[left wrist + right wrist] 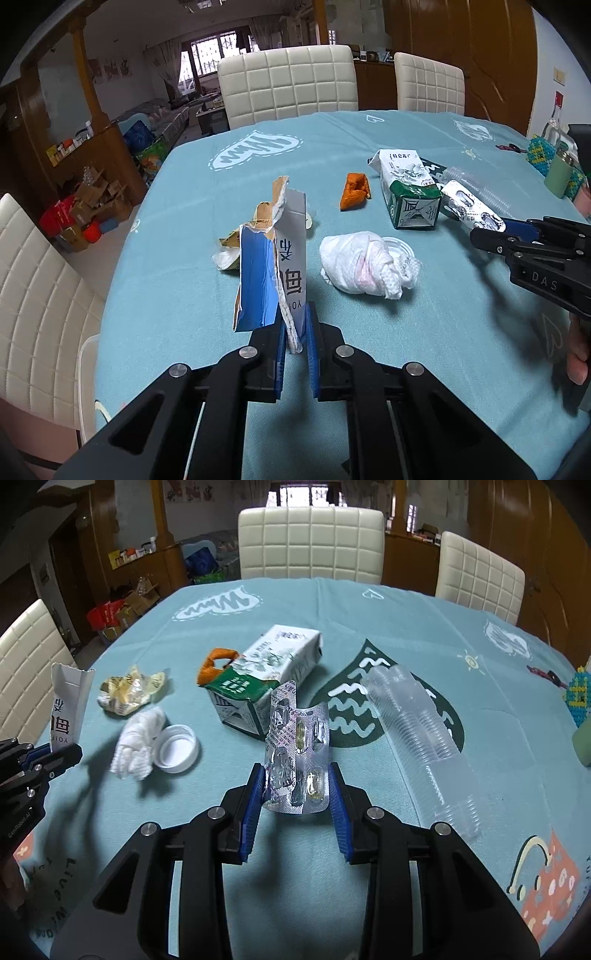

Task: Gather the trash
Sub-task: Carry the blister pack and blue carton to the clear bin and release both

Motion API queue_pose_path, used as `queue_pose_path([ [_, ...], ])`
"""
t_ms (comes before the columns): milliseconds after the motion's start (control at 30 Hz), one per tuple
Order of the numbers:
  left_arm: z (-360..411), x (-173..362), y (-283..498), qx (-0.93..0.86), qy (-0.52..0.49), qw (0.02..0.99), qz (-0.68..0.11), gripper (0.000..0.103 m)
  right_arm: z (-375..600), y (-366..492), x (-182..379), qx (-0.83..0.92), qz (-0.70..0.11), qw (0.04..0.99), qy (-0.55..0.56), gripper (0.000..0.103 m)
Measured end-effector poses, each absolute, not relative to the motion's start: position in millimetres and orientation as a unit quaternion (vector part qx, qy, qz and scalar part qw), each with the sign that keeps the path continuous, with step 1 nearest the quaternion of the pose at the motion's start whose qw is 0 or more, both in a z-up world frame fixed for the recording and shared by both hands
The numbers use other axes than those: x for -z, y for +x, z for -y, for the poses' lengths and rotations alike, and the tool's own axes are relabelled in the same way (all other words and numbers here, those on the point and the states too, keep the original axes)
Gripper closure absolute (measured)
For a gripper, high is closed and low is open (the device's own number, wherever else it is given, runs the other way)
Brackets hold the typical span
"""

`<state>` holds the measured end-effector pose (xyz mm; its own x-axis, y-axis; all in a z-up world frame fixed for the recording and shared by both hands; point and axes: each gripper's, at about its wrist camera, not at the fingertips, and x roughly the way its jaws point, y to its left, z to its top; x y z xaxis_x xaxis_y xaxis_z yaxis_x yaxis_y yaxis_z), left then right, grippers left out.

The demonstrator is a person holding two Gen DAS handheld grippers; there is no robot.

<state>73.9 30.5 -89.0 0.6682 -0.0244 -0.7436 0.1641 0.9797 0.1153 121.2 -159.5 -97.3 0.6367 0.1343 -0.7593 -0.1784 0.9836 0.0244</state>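
Note:
My left gripper (295, 325) is shut on a torn blue and white cardboard piece (271, 266), which stands upright above the table; the same piece (70, 705) shows at the left of the right wrist view. My right gripper (297, 786) is shut on a silver blister pack (297, 749), held by its side edges just above the cloth. In the left wrist view the right gripper (491, 229) grips that pack (469, 206) at the right. On the cloth lie a green and white carton (266, 668), a white tissue wad (365, 264), an orange wrapper (355, 191), a yellow crumpled wrapper (131, 692) and a white lid (173, 751).
A light blue patterned tablecloth (369, 605) covers the table. A clear plastic sleeve of cups (424, 742) lies to the right. White padded chairs (310, 542) stand at the far side and left. A green cup and beaded item (561, 173) sit at the right edge.

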Motion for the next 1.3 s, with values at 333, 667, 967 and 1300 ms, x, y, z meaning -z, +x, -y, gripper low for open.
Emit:
queue_pose_path([
  [333, -43.1, 80.5, 55.8, 0.038, 0.092, 0.916, -0.389, 0.093, 135.9, 101.2, 80.6, -0.124, -0.398, 0.908, -0.044, 0.066],
  [667, -66.6, 73.7, 38.0, 0.015, 0.086, 0.923, -0.375, 0.093, 90.8, 86.4, 68.3, -0.177, -0.382, 0.904, -0.077, 0.066],
  [967, -98.9, 70.2, 28.8, -0.022, 0.074, 0.927, -0.368, 0.093, 34.3, 83.1, 62.9, -0.236, -0.370, 0.890, -0.126, 0.066],
  [1300, -162.3, 72.1, 19.8, -0.090, 0.042, 0.922, -0.373, 0.093, -46.3, 81.3, 54.1, -0.306, -0.348, 0.868, -0.180, 0.066],
])
